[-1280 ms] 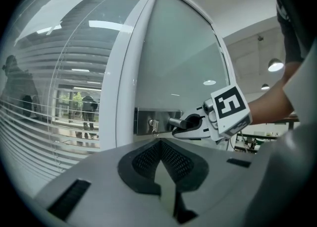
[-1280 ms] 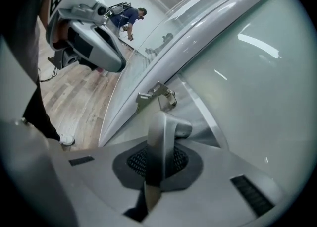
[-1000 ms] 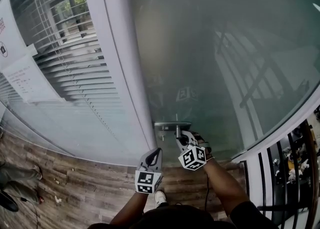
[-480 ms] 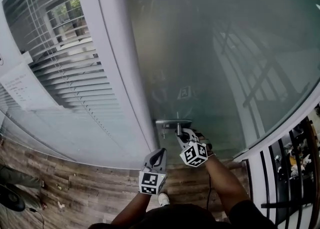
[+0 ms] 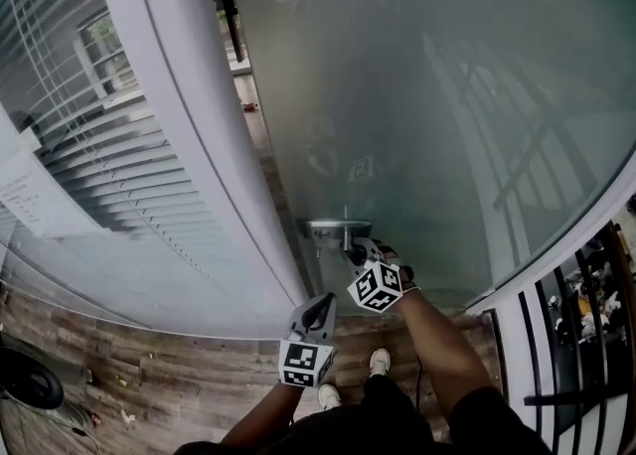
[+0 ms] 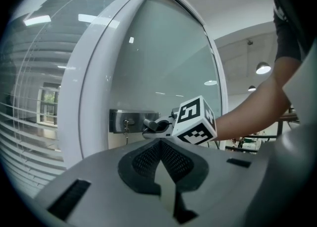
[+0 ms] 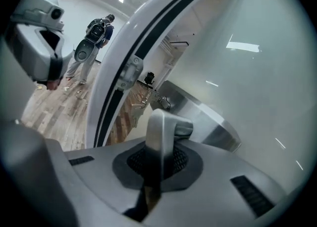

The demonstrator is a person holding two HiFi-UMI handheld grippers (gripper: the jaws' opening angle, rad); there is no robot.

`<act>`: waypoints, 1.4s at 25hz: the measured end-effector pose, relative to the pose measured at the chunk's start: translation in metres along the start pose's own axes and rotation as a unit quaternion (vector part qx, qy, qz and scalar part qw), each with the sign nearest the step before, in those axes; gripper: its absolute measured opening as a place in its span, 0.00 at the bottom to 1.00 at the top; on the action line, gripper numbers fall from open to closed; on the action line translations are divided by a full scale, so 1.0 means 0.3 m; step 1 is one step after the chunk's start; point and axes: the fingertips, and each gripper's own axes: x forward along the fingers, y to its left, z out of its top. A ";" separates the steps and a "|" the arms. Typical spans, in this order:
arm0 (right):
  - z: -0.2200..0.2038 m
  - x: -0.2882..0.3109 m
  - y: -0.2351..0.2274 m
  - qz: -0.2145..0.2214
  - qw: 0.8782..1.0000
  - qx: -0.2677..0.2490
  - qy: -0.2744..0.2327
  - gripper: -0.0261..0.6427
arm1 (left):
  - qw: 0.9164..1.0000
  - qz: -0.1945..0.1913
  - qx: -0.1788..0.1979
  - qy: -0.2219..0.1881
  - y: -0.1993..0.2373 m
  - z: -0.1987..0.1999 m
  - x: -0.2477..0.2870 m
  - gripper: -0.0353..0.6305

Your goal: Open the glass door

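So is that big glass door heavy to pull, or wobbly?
Probably heavy: the tall frosted glass door is one big pane. Likely stiff, swinging whole, not bending. The smooth silver metal lever handle may feel slippery.

Glass door (image 5: 437, 95) now ajar, gap (image 5: 237, 36) beside frame (image 5: 169, 95)

The wood-plank floor (image 5: 179, 364) bears the person's two white shoes (image 5: 381, 362), a few small scraps (image 5: 122, 381), and a dark round thing (image 5: 28, 379) at the left edge.
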 end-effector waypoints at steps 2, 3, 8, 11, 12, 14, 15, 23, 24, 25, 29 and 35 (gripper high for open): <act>-0.008 0.032 -0.029 -0.002 1.000 0.002 0.002 0.06 | 1.000 0.005 -0.002 0.002 0.003 -0.004 0.038 0.05; -0.013 0.048 -0.045 -0.004 1.000 0.003 0.003 0.06 | 1.000 0.009 -0.003 0.003 0.005 -0.005 0.058 0.05; -0.066 0.112 -0.136 -0.007 1.000 0.016 0.014 0.06 | 0.999 0.031 -0.012 0.014 0.011 -0.006 0.176 0.05; -0.094 0.183 -0.218 -0.003 1.000 0.023 0.014 0.06 | 0.998 0.057 -0.013 0.005 0.041 0.022 0.289 0.05; -0.098 0.215 -0.252 0.000 1.000 0.026 0.014 0.06 | 0.998 0.068 -0.015 0.005 0.059 0.037 0.331 0.05; -0.099 0.273 -0.316 0.004 0.999 0.030 0.017 0.06 | 0.996 0.086 -0.024 0.013 0.094 0.068 0.399 0.05; -0.098 0.294 -0.341 0.004 0.999 0.033 0.020 0.06 | 0.995 0.092 -0.031 0.021 0.106 0.079 0.421 0.05; -0.141 0.420 -0.455 -0.005 0.998 0.055 0.041 0.06 | 0.991 0.130 -0.044 0.001 0.167 0.128 0.499 0.05; -0.152 0.436 -0.488 -0.004 0.997 0.058 0.042 0.06 | 0.990 0.135 -0.044 0.002 0.172 0.135 0.524 0.05; -0.164 0.455 -0.526 -0.003 0.997 0.062 0.044 0.06 | 0.989 0.139 -0.046 0.002 0.181 0.144 0.555 0.05; -0.221 0.538 -0.668 -0.008 0.996 0.073 0.052 0.06 | 0.988 0.142 -0.054 -0.004 0.221 0.182 0.683 0.05; -0.332 0.709 -0.881 -0.020 0.994 0.093 0.062 0.06 | 0.990 0.133 -0.049 0.002 0.331 0.174 0.915 0.05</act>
